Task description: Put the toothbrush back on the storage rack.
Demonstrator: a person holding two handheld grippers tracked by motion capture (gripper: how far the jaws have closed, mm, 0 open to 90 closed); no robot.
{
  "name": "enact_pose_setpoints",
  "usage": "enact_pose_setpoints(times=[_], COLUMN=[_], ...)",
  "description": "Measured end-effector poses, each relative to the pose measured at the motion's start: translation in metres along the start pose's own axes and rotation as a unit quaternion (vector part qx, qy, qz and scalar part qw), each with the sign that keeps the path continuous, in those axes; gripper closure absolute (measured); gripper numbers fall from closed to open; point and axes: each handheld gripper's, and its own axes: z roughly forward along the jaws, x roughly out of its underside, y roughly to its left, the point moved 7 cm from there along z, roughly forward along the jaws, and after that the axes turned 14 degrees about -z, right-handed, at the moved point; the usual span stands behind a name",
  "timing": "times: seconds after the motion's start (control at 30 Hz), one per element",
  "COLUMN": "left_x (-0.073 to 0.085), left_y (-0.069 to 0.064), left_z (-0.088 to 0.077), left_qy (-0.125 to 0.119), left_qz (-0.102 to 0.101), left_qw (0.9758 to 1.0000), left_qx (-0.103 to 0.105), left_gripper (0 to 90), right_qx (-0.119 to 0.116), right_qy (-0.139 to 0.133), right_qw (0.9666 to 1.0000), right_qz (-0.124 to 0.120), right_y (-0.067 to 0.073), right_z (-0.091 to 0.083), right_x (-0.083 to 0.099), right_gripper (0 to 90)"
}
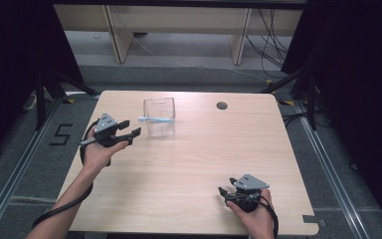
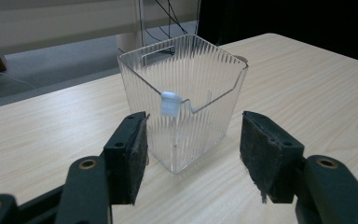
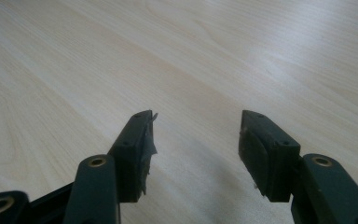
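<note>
Pale wood grain covers the table (image 1: 189, 164), and nearest the camera, at the lower right of the high view, the right gripper (image 1: 225, 191) is held low over the boards by a hand (image 1: 254, 215) coming in from the bottom edge. In the right gripper view its jaws are seen spread wide with bare table between them. Higher up, at the left of the high view, the left gripper (image 1: 131, 128) is held by the other hand (image 1: 97, 152), its jaws likewise spread wide and pointed at a clear ribbed plastic box (image 1: 159, 117) just beside them. Across the rim of the box a light blue toothbrush (image 1: 155, 119) is laid. In the left gripper view the box (image 2: 186, 102) is seen upright between the two pads, untouched, with the white end of the toothbrush (image 2: 170, 103) resting on its near rim. Farther back, a small round hole (image 1: 222, 105) is cut in the tabletop.
</note>
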Motion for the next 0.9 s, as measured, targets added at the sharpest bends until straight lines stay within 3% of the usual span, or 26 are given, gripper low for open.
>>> enact_pose_setpoints(times=[0.53, 0.57, 0.67, 0.9], left_x=[0.014, 0.015, 0.019, 0.030], left_y=[0.001, 0.001, 0.000, -0.001], left_z=[-0.025, -0.027, -0.032, -0.041], left_qy=[-0.004, -0.007, -0.006, -0.012], left_qz=[0.005, 0.004, 0.005, 0.003], left_qw=[0.9999, 0.9999, 0.9999, 0.9999], left_qx=[-0.010, -0.009, -0.009, -0.009], left_gripper=[40.3, 40.3, 40.2, 40.0], right_qx=[0.003, 0.006, 0.004, 0.005], right_qy=[-0.002, -0.005, 0.000, -0.001], right_qw=[1.0000, 0.9999, 1.0000, 1.0000], right_qz=[0.002, -0.011, 0.004, 0.003], right_y=[-0.001, -0.003, -0.001, -0.001], right_z=[-0.001, 0.000, -0.002, -0.002], right_x=[0.000, -0.001, 0.000, -0.001], right_gripper=[46.0, 46.0, 46.0, 46.0])
